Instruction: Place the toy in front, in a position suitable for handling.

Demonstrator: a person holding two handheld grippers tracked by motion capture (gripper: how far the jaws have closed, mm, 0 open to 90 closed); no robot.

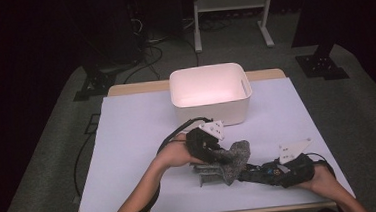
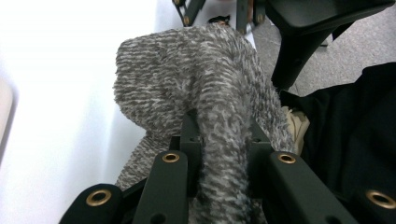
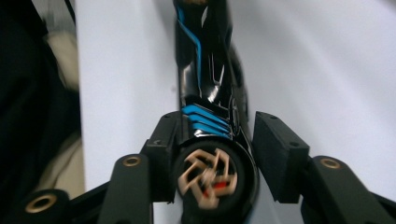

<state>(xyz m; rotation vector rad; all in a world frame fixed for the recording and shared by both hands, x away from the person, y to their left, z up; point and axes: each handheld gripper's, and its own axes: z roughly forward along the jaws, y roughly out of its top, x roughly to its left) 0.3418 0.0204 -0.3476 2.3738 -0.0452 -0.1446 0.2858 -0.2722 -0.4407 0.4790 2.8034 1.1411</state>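
Observation:
A grey knitted sock (image 1: pixel 232 158) hangs bunched just above the white table cover, and my left gripper (image 1: pixel 218 155) is shut on it. Seen close in the left gripper view, the sock (image 2: pixel 187 84) is pinched between both pads of that gripper (image 2: pixel 222 140). A long black object with blue stripes (image 1: pixel 256 174) lies on the cover to the right of the sock. My right gripper (image 1: pixel 273 172) reaches in from the right with its jaws around the object's end. In the right gripper view the object (image 3: pixel 205 84) sits between the jaws of this gripper (image 3: pixel 217 135), and the right pad (image 3: pixel 275 149) stands slightly off it.
An empty white bin (image 1: pixel 207 68) stands at the back middle of the table. A grey ribbed piece (image 1: pixel 207 175) lies under the sock near the front edge. The white cover (image 1: pixel 138 139) spreads to the left. Beyond the table are cables and a stand.

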